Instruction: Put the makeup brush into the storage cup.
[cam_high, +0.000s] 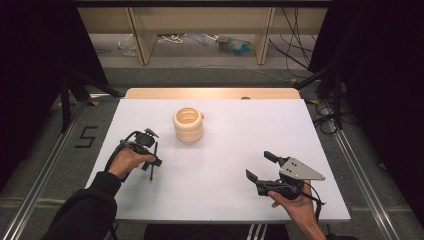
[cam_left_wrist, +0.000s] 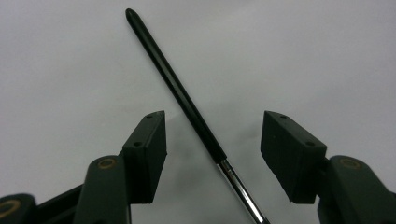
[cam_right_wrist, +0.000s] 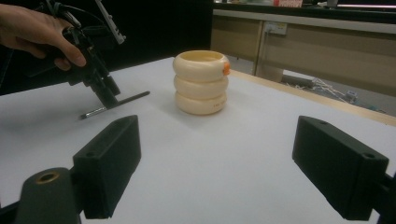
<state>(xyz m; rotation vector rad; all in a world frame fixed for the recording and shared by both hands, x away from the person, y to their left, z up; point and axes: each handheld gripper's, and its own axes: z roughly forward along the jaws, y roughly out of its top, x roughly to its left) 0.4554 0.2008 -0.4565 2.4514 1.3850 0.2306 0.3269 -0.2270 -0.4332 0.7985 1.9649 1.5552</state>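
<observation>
A thin black pen (cam_high: 151, 174) with a silver section lies flat on the white table (cam_high: 220, 155). My left gripper (cam_high: 151, 164) points down over its middle, open, and the pen (cam_left_wrist: 177, 88) runs slantwise between the two jaws of the left gripper (cam_left_wrist: 214, 119) without touching either. A cream holder (cam_high: 188, 125) made of three stacked rings stands upright behind it, with a small orange spot (cam_right_wrist: 226, 69) at its rim. My right gripper (cam_high: 260, 165) is held open near the front right, empty, facing the holder (cam_right_wrist: 201, 84); the right gripper (cam_right_wrist: 217, 126) view also shows the left gripper (cam_right_wrist: 105, 93) over the pen (cam_right_wrist: 126, 99).
The table's bare wooden strip (cam_high: 210, 93) runs along the far edge. Behind it stand wooden shelf legs (cam_high: 142, 40) and loose cables (cam_high: 295, 55) on the floor. Metal rails (cam_high: 357, 170) flank the table on both sides.
</observation>
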